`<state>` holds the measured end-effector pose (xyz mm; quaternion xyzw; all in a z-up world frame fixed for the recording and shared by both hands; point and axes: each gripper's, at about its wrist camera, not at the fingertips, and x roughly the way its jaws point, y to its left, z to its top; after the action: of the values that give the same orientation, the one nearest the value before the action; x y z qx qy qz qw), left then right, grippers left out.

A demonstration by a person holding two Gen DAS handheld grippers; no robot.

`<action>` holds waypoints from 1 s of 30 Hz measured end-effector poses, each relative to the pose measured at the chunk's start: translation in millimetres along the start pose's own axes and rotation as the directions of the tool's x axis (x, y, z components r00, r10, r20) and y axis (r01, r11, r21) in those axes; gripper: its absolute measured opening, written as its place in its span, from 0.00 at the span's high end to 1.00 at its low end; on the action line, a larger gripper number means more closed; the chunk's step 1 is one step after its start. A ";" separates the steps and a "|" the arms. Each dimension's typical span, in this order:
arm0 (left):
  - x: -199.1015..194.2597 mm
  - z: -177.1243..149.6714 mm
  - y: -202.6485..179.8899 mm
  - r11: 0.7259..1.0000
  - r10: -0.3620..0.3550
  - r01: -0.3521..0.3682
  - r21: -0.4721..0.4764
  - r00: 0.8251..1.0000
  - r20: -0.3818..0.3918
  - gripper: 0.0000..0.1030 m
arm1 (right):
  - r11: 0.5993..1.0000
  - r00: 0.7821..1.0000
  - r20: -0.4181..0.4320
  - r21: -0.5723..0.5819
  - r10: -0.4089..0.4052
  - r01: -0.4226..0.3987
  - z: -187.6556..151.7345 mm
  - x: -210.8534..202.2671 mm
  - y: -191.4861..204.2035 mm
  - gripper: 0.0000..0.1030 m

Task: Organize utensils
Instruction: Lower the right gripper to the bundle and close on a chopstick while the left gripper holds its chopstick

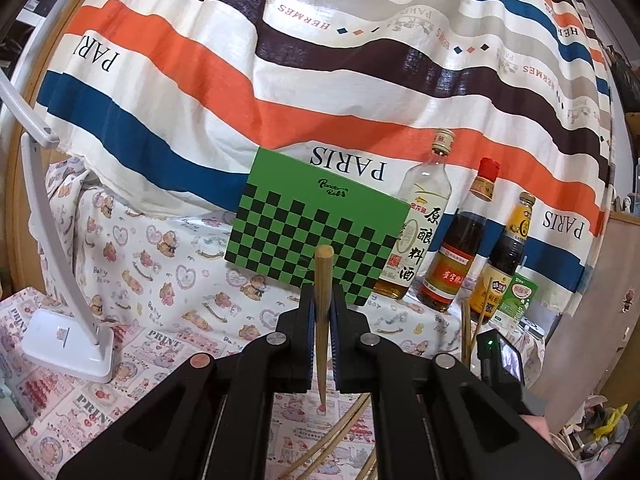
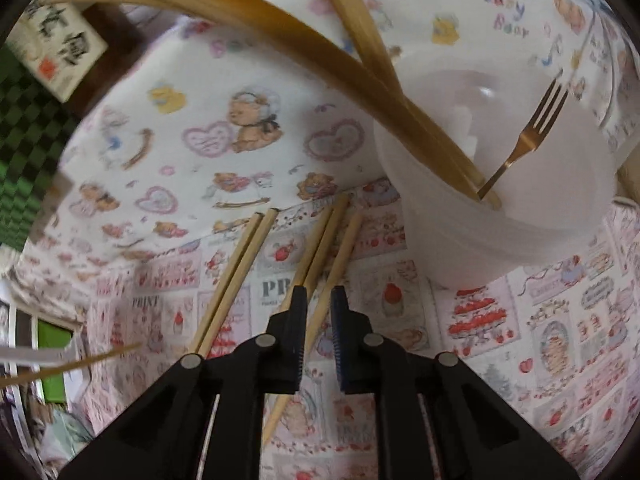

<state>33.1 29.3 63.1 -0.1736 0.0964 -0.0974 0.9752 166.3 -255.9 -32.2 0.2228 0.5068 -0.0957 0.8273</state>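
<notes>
My left gripper (image 1: 323, 294) is shut on one wooden chopstick (image 1: 322, 276), which stands upright with its thin end hanging below the jaws. The right gripper (image 2: 319, 308) points down at the printed cloth, where several loose chopsticks (image 2: 236, 272) lie side by side. Its jaws are drawn in narrowly around one of them, a chopstick (image 2: 340, 248) that runs through the gap and on under the fingers. To the right stands a white plastic container (image 2: 520, 240). It holds long chopsticks (image 2: 280, 20) and a gold fork (image 2: 536, 120), tines up.
A green checkered box (image 1: 316, 216) leans against the striped cloth at the back, with three sauce bottles (image 1: 424, 216) to its right. A white lamp base (image 1: 68, 344) sits at the left. A small green carton (image 1: 516, 300) stands beside the bottles.
</notes>
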 end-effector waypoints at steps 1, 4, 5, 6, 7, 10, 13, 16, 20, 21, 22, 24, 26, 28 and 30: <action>0.5 -0.2 0.6 1.000 0.001 -0.001 -0.002 1.000 -0.002 0.95 | 1.000 1.000 0.008 0.021 -0.016 0.016 -0.4 2.6 -1.3 0.90; 0.2 0.0 0.9 1.000 0.002 -0.002 -0.002 1.000 0.000 0.94 | 0.998 1.000 0.012 0.058 -0.018 0.017 -4.0 6.0 -3.3 0.90; -0.1 -0.1 0.6 1.000 0.003 -0.003 0.001 1.000 0.003 0.95 | 0.998 1.000 0.013 0.060 -0.021 0.020 -2.1 7.3 -3.7 0.90; -0.4 -0.2 0.3 1.000 0.003 -0.003 0.004 1.000 0.005 0.94 | 0.998 0.999 0.014 0.061 -0.034 0.033 -1.0 7.4 -5.9 0.90; -0.4 0.0 0.1 1.000 0.003 -0.003 0.005 1.000 0.005 0.94 | 0.997 0.999 0.015 0.061 -0.047 0.046 0.4 11.2 -4.9 0.90; 0.0 -0.1 0.8 1.000 -0.009 0.009 -0.007 1.000 -0.003 0.94 | 0.993 0.994 0.036 0.063 -0.103 0.100 4.8 16.0 -1.0 0.90; 1.9 -0.1 3.1 0.999 -0.022 0.021 -0.026 1.000 -0.017 0.94 | 0.987 0.987 0.051 0.058 -0.150 0.147 10.2 19.9 6.3 0.90; 1.9 0.0 3.5 1.000 -0.010 0.010 -0.022 1.000 -0.014 0.94 | 0.977 0.975 0.070 0.029 -0.211 0.209 13.4 24.6 16.9 0.88; 4.0 -0.7 4.3 1.000 -0.013 0.012 -0.025 1.000 -0.025 0.94 | 0.968 0.965 0.067 0.011 -0.252 0.252 15.0 31.3 33.8 0.80; 4.4 -1.1 3.8 1.000 -0.011 0.011 -0.021 1.000 -0.027 0.94 | 0.966 0.964 0.065 0.009 -0.259 0.259 15.7 32.7 36.2 0.79; 5.0 -1.8 2.9 1.000 -0.007 0.007 -0.015 1.000 -0.029 0.94 | 0.963 0.961 0.062 0.006 -0.268 0.268 16.4 34.2 38.5 0.79; 6.5 -2.8 1.3 1.000 -0.002 0.002 -0.004 0.999 -0.033 0.94 | 0.961 0.959 0.055 -0.004 -0.277 0.278 18.1 36.8 42.9 0.79; 7.4 -3.8 -0.6 1.000 0.002 -0.002 0.006 0.999 -0.035 0.95 | 0.966 0.965 0.041 -0.016 -0.258 0.259 18.3 38.5 46.6 0.78; 7.3 -4.2 -1.8 1.000 0.003 -0.003 0.010 0.999 -0.035 0.94 | 0.974 0.974 0.010 -0.022 -0.227 0.228 16.0 36.8 48.1 0.78; 6.1 -4.2 -1.9 1.000 0.013 -0.013 0.005 1.000 -0.025 0.94 | 0.979 0.979 -0.015 -0.026 -0.202 0.201 7.2 30.9 43.1 0.78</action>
<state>37.8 24.7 59.0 -0.1691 0.1094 -0.0933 0.9751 203.1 -219.2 -44.9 0.1613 0.5352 -0.1709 0.8114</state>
